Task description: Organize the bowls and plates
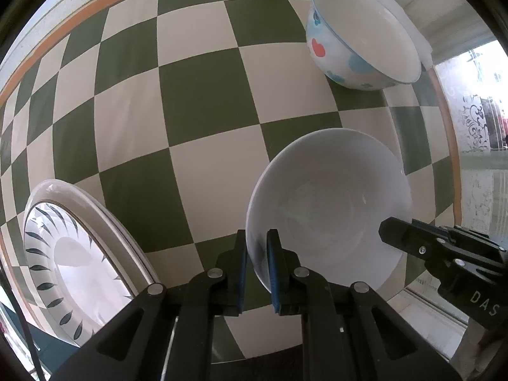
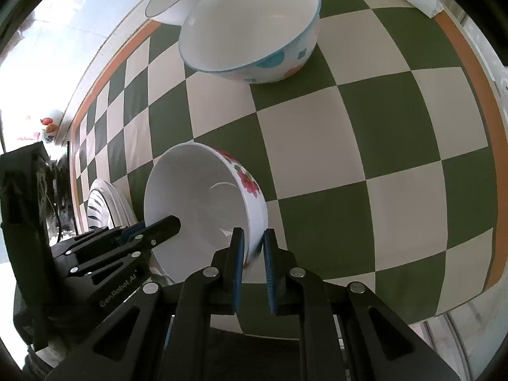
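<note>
While the flower-patterned bowl (image 2: 203, 209) is clamped at opposite rims between the pads of the left gripper (image 1: 256, 273) and right gripper (image 2: 254, 254), above the checkered tablecloth (image 2: 317, 133), it should be kept level and lowered evenly, clear of the leaf-patterned plate (image 1: 73, 254) left of the left claw.

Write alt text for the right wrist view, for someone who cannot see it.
A black two-fingered tool pinches the near rim of a white flowered bowl above a green and cream checkered table. A second tool grips the bowl's left rim. Beyond stands a bowl with blue dots, a white bowl behind it, and striped plates at left.
</note>
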Available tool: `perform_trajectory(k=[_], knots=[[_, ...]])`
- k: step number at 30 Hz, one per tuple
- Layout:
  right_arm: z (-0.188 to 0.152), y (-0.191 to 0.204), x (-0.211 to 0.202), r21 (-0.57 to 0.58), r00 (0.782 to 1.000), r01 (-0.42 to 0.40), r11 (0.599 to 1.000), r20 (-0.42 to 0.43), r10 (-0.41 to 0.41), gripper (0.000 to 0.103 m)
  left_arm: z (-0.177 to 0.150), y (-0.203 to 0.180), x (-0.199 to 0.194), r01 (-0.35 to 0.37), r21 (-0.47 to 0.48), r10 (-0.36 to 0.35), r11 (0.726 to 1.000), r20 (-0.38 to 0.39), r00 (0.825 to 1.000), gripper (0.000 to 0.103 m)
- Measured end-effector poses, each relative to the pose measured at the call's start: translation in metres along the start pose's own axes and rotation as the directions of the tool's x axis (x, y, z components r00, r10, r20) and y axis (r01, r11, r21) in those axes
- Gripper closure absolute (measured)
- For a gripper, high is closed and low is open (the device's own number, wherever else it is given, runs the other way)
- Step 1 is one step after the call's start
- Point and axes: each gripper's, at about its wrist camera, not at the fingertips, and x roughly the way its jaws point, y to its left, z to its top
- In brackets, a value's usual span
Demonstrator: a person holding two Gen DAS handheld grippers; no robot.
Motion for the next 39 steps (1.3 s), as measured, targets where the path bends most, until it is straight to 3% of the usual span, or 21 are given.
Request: perform_trajectory(k=[9,14,18,20,22,23,27,31,39], knots=[[0.000,0.003,0.001,0.002,1.000,0.014,1.000,-0.012,-0.014,0.089,-0.007,-0.006,0.001,-0.006,-0.004,0.006,1.000,0.008,1.000,0.093],[0.002,0.000,-0.022,0.010,1.000,-0.016,1.000,0.012,0.016,0.089,-0.010,-0.009,-0.030,0.018,-0.003,-0.018,1.000,0.047,0.999,0.093],[0.010,-0.004,-0.058,0.007,0.997,-0.032,0.999,0.074,0.032,0.089,-0.001,-0.008,-0.072,0.060,0.000,-0.060,0.998,0.122,0.991,0.090],[0.018,-0.005,-0.074,0.004,0.995,-0.035,0.999,0.096,0.034,0.075,0.015,-0.010,-0.086,0.084,0.006,-0.084,0.996,0.144,0.986,0.079],[0.029,-0.007,-0.088,-0.013,0.991,-0.052,0.999,0.120,0.054,0.031,0.034,-0.013,-0.092,0.114,0.010,-0.114,0.993,0.154,0.981,0.077],[0.035,-0.008,-0.095,-0.017,0.987,-0.069,0.997,0.141,0.071,0.027,0.046,-0.016,-0.093,0.117,0.009,-0.117,0.993,0.152,0.981,0.077],[0.070,-0.017,-0.104,-0.005,0.979,-0.062,0.998,0.192,0.062,0.022,0.095,-0.023,-0.073,0.140,-0.020,-0.137,0.990,0.113,0.984,0.077],[0.102,-0.026,-0.092,0.009,0.980,-0.047,0.999,0.193,0.044,0.020,0.131,-0.025,-0.050,0.119,-0.027,-0.116,0.993,0.073,0.991,0.077],[0.145,-0.045,-0.049,0.084,0.988,-0.058,0.995,0.145,0.045,0.022,0.170,-0.026,-0.002,0.116,-0.033,-0.116,0.993,-0.021,0.993,0.077]])
